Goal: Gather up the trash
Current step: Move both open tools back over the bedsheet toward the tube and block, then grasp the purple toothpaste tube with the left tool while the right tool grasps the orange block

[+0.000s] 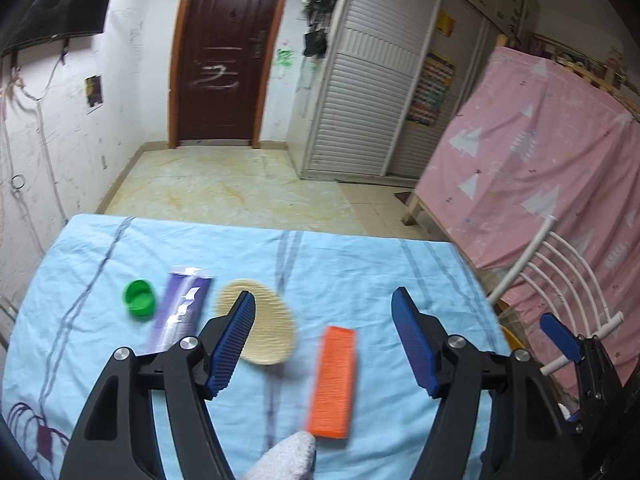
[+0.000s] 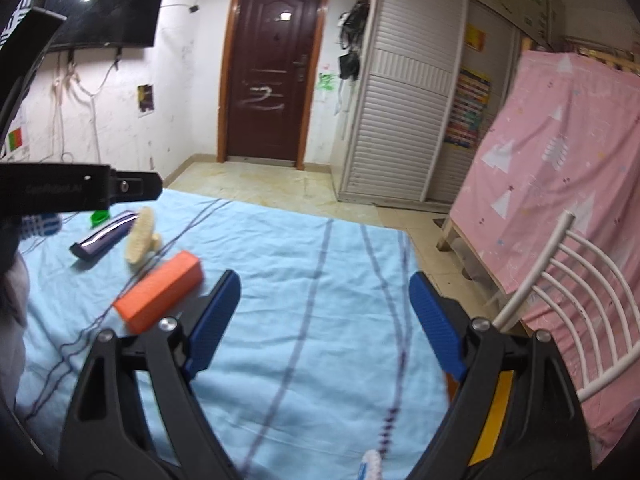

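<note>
On the light blue cloth (image 1: 352,272) lie an orange block (image 1: 334,384), a beige oval pad (image 1: 260,326), a purple wrapper (image 1: 182,306) and a green bottle cap (image 1: 139,297). My left gripper (image 1: 324,340) is open above the cloth, with the orange block between its fingers and the beige pad under the left finger. My right gripper (image 2: 324,320) is open and empty over bare cloth (image 2: 312,264). In the right wrist view the orange block (image 2: 160,292) lies left of it, with the pad (image 2: 140,236), wrapper (image 2: 104,236) and cap (image 2: 99,218) farther left.
A white metal chair back (image 2: 580,312) stands at the table's right edge beside a pink sheet-covered frame (image 2: 560,160). A yellow container rim (image 1: 514,340) shows below the table's right side. The tiled floor (image 1: 224,184), a brown door (image 1: 224,52) and a white wardrobe (image 1: 372,92) lie beyond.
</note>
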Demonstrator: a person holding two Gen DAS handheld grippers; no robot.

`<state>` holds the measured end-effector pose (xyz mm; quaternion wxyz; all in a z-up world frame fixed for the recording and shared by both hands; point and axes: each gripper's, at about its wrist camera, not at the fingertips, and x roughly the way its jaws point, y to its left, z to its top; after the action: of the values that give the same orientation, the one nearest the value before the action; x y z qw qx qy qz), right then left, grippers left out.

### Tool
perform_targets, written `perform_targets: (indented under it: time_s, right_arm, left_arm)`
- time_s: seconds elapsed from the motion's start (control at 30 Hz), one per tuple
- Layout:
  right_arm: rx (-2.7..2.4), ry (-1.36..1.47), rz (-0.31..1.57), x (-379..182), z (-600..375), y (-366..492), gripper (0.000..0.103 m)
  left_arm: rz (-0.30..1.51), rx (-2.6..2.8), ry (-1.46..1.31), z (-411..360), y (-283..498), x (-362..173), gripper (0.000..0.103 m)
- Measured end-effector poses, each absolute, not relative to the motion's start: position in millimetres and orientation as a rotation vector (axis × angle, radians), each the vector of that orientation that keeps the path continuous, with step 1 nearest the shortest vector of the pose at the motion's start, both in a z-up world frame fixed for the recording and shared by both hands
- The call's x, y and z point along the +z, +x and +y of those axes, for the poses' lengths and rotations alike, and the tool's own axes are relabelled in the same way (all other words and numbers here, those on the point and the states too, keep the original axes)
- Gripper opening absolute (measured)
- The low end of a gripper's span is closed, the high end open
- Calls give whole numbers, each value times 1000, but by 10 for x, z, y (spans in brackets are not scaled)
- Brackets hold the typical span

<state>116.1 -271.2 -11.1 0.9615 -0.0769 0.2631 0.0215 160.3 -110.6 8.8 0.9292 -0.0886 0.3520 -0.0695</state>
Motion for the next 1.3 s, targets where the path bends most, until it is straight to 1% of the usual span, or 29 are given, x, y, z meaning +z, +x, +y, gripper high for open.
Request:
perform_targets:
  time_s: [0.1,0.2,0.6,0.77,0.83,1.07,1.1,1.13,1.17,1.2,1.23,1.3]
  right_arm:
    - [69,-176,544,-115,-2532,1209,83]
    - [92,-193,553,-120,-2389,1266,87]
    - [166,-246,596,-177,-1888,1406,90]
    - [177,-274,618,-212,-1748,1478,90]
    - [184,-276,630,-232,-1714,1506,90]
    - [197,-297,682,-319,-1577,1609,90]
    - [196,-298,691,-329,-1569,1626,90]
    - [191,-301,706,-350,-1555,1652,90]
    - [183,-305,723,-379,-1543,1679,90]
    - [180,-306,739,-402,-1542,1703,90]
    - [178,-305,756,-427,-1549,1719,90]
    - [178,-303,782,-460,-1557,1751,90]
  left_arm:
    - [733,-101,-182,-895,1627,42,62]
    - [749,-64,-181,-694,1637,-17,62]
    - [862,51,-157,-263,1754,-360,61]
    - [899,58,-160,-194,1812,-472,55]
    - [914,52,-164,-175,1832,-523,50]
    - [917,36,-142,-232,1858,-566,44]
    - [915,36,-138,-242,1861,-562,39]
    - [913,34,-131,-248,1858,-561,27]
    - [911,31,-117,-267,1851,-560,23]
    - [910,22,-108,-281,1842,-556,15]
    - [905,11,-99,-298,1832,-544,11]
    - [886,-10,-80,-351,1796,-503,7]
